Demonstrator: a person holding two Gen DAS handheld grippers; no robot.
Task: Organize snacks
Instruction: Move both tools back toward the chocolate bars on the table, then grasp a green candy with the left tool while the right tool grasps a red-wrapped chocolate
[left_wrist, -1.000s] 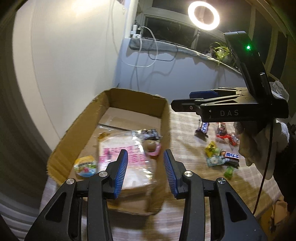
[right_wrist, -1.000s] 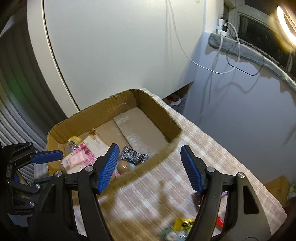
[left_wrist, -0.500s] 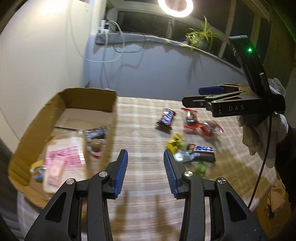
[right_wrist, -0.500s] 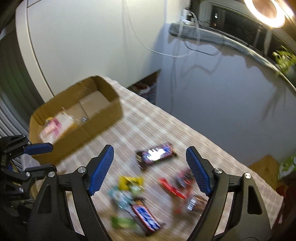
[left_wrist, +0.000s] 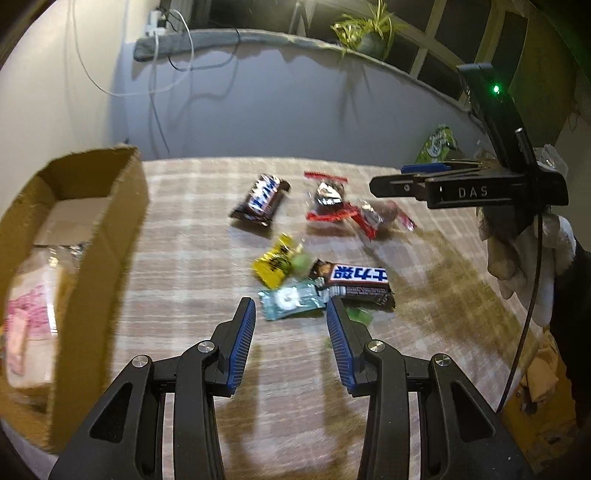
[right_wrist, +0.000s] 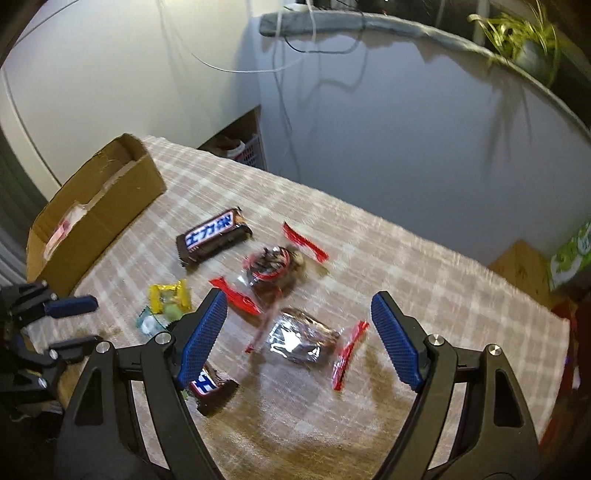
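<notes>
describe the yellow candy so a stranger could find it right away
Start at the cardboard box on the checked tablecloth, then look to the loose snack pile beside it. The yellow candy lies on the pile's box-facing side, next to a teal packet. It is the only bright yellow wrapper there.

right gripper (right_wrist: 297, 338) jaws spread above red-ended wrapped snack (right_wrist: 303, 341).
</notes>
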